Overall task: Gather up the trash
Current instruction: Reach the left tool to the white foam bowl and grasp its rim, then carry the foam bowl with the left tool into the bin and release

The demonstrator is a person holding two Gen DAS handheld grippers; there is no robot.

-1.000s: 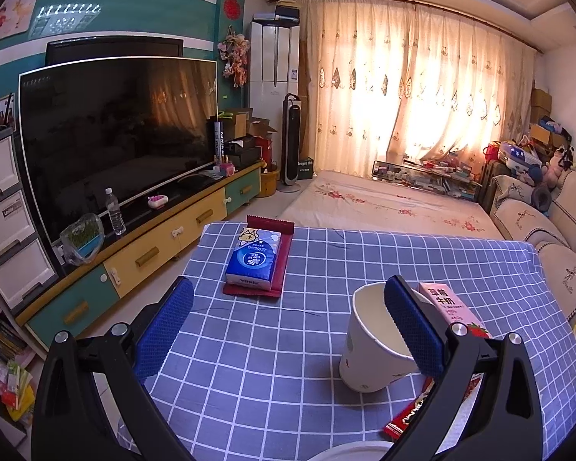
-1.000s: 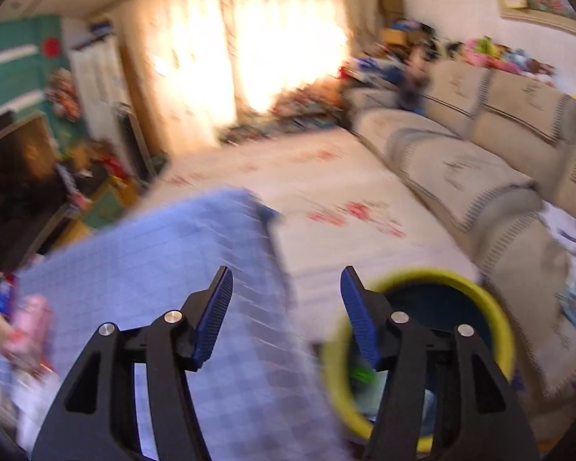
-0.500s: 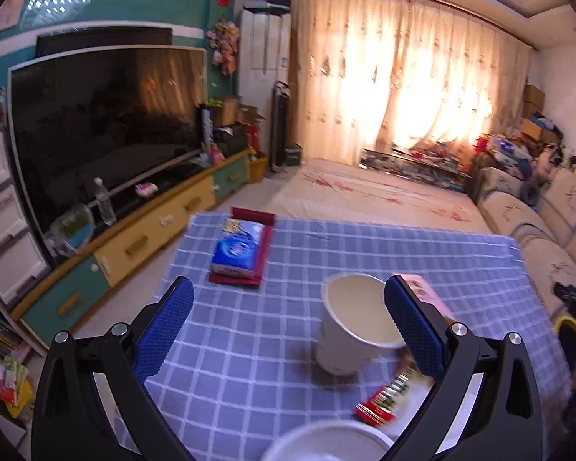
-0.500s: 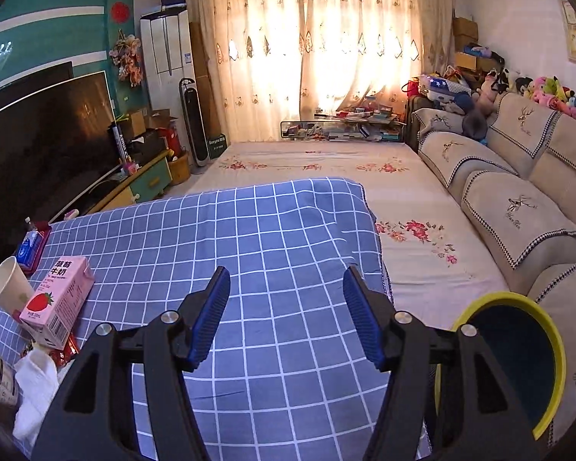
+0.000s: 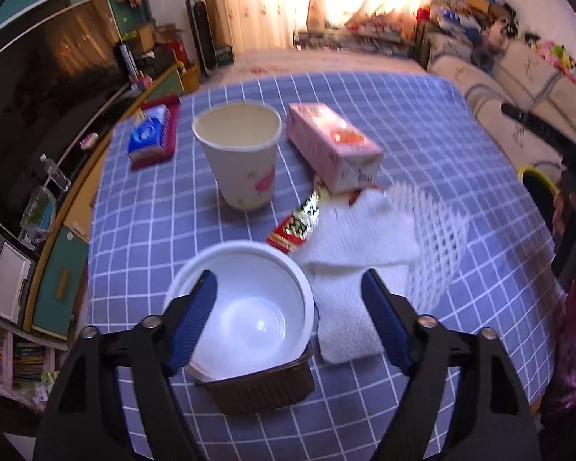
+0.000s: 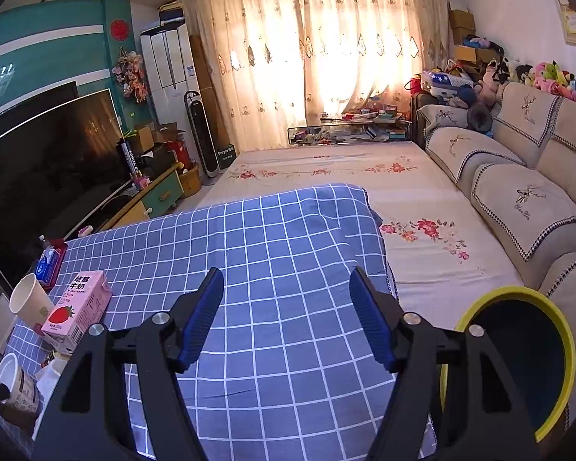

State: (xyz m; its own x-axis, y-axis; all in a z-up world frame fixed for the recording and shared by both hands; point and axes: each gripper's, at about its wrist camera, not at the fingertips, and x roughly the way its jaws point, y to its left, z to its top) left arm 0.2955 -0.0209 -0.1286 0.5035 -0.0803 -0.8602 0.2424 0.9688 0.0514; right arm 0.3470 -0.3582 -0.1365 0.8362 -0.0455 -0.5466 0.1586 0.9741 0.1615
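The left tongs point(image 5: 288, 315) have swung down from a level look across the room to hang over the trash pile on the checked desk point(image 5: 422, 123), and their jaws are closing: one pad sits inside the rim of the white plastic bowl point(image 5: 245, 307), the other over the white paper towel point(image 5: 349, 269), neither pressing yet. That suggests the bowl, which rests on a brown tray point(image 5: 265, 388), is the first piece to be collected. Around it lie the paper cup point(image 5: 242, 157), the pink strawberry milk carton point(image 5: 332, 146), a red and gold wrapper point(image 5: 301, 221) and a white foam net point(image 5: 437, 230), all untouched. The right tongs point(image 6: 286, 315) have turned from the bin back toward the desk; their jaws are opening with nothing between them, over bare cloth. The yellow-rimmed bin point(image 6: 518, 361) stands on the floor beside the desk, its inside dark, so what it holds cannot be told. Motion blur softens the left view, and the tray's contents are hidden under the bowl.
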